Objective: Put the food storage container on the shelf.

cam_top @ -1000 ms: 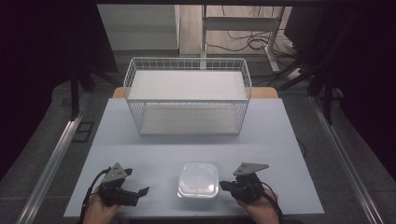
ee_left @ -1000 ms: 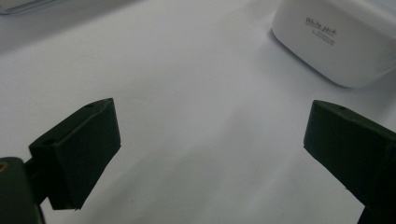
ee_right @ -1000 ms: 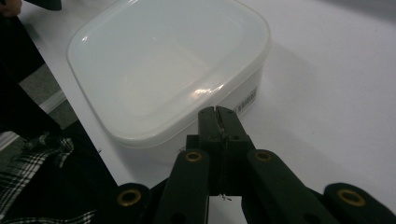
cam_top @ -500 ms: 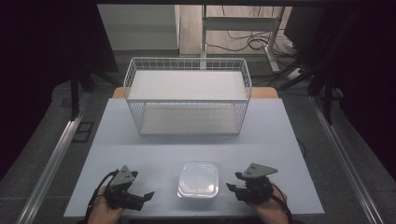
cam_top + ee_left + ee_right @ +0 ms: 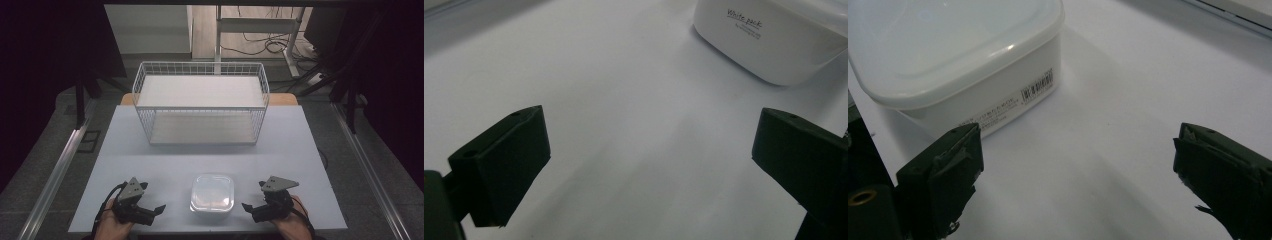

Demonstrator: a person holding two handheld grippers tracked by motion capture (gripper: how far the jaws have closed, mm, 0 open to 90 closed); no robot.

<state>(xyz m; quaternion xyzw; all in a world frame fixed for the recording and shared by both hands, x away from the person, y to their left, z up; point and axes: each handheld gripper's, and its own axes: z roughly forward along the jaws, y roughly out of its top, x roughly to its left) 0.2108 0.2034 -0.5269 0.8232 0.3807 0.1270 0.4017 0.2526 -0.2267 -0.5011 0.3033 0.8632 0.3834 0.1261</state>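
Now, white lidded plastic container [image 5: 212,192] is sitting flat on the pale table [image 5: 300,145], at the near edge, well in front of the white wire basket [image 5: 201,102] that is standing at the far middle. Container lid is on; small print is showing on one wall in the left gripper view [image 5: 769,37], and a barcode label is showing on a side wall in the right gripper view [image 5: 963,65]. Left gripper [image 5: 150,212] is hovering low to the left of the container, near but apart, jaws spread wide, nothing between them but bare tabletop; in its own view [image 5: 649,165] the container is lying ahead and off to the upper right, clear of both jaws. Right gripper [image 5: 250,210] is sitting just right of the container, jaws having just been opening and now standing wide apart, nothing between them; in its own view [image 5: 1075,175] the container is lying just beyond the left jaw, very close, and contact cannot be told. Both grippers are pointing inward toward the container from opposite sides. A hand [image 5: 110,227] is holding the left gripper at the bottom edge of the high view, another hand [image 5: 292,230] is holding the right one. Container is untouched by the left gripper.
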